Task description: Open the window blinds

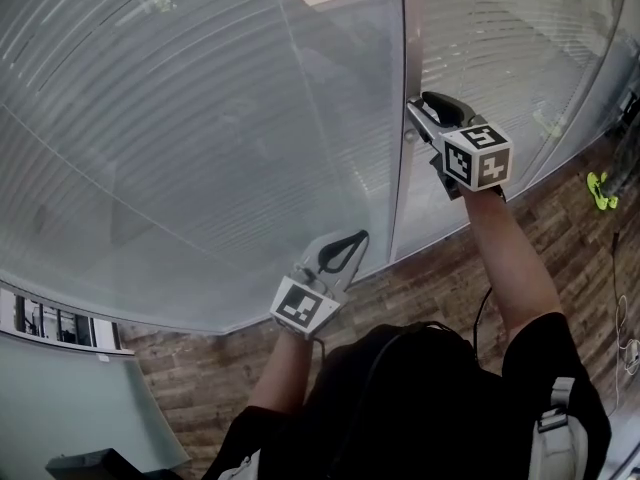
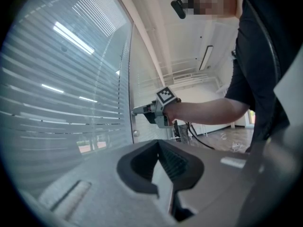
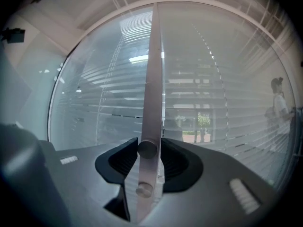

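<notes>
A: What are the blinds point(image 1: 200, 118) looking like?

B: Thin horizontal slats, pale grey, sitting behind smooth glass point(image 1: 480, 168) and running across both panels. They're lying nearly shut. Narrow gaps are letting some greenery show through in the right gripper view.

A: Control?

B: Round brushed-metal knob point(image 3: 147, 149), sticking out of the flat metal frame strip point(image 3: 152, 79) that's dividing the two panels. A second knob point(image 3: 144, 189) is sitting just below it on the same strip.

A: Right hand-held gripper point(image 1: 420, 108)?

B: It's pointing at the strip, jaws standing apart and straddling the upper knob. The ribbed dark pads are sitting just beside the knob on either side. I'm not seeing them pressing on it.

A: Left hand-held gripper point(image 1: 358, 238)?

B: Its jaws are meeting at the tips, with nothing between them. It's hanging beside the left panel, lower than the right one and well apart from the knob.

A: Room?

B: Brown matte wood-plank floor point(image 1: 440, 278), running along the foot of the glass. Cables point(image 1: 625, 318) are trailing along the floor at the right edge of the head view. A white ceiling with a long strip light point(image 2: 206, 58) is showing in the left gripper view.
</notes>
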A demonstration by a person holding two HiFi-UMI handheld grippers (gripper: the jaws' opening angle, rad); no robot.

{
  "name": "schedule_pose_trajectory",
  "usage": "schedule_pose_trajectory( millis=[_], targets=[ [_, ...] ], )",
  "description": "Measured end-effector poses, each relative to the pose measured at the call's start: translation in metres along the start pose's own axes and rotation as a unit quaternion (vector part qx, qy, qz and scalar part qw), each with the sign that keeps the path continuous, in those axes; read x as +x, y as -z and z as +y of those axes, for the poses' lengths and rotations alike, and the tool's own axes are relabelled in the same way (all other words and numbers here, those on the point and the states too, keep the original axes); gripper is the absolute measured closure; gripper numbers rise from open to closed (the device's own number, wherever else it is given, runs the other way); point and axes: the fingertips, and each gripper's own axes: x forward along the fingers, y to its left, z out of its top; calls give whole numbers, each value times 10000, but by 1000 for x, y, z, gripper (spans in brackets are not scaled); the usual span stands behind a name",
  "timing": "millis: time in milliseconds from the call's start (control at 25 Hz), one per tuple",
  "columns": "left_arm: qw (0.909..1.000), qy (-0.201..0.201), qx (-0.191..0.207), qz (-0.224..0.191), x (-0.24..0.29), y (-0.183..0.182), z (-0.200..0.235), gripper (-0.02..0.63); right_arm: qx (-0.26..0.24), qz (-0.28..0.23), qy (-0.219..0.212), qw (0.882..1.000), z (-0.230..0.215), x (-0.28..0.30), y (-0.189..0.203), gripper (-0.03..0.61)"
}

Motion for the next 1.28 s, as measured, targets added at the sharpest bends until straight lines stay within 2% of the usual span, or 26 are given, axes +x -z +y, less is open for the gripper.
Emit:
schedule_pose_trajectory(
  millis=[120, 280, 480, 720, 800, 920, 1160, 1280],
  targets=[
    [10000, -4, 61, -57, 1, 1, 2, 610, -929, 260, 49, 9953, 2, -4, 5, 396],
    [9999, 62, 16, -77, 5, -3, -2, 609, -2335, 590, 178, 9704, 9, -8, 10, 373],
    [9999, 102, 22, -94, 6, 0, -5, 609, -3889, 903, 428, 9158, 13, -9, 8, 360],
    [10000, 75, -14, 0, 5, -1, -5, 609, -5059, 1041, 412, 8553, 20, -4, 19, 362],
    [10000, 39, 28, -50, 3, 1, -3, 609, -5362, 1085, 389, 8362, 22, -1, 22, 365],
    [9999, -31, 45, -119, 0, 2, 1, 611, -5613, 1077, 415, 8195, 23, 4, 19, 370],
    [9999, -102, 37, -109, -6, 5, 7, 609, -5787, 1046, 524, 8071, 23, 9, 14, 401],
    [9998, -114, 117, -152, -6, 5, 9, 609, -5853, 1040, 574, 8021, 24, 9, 13, 446]
  ],
)
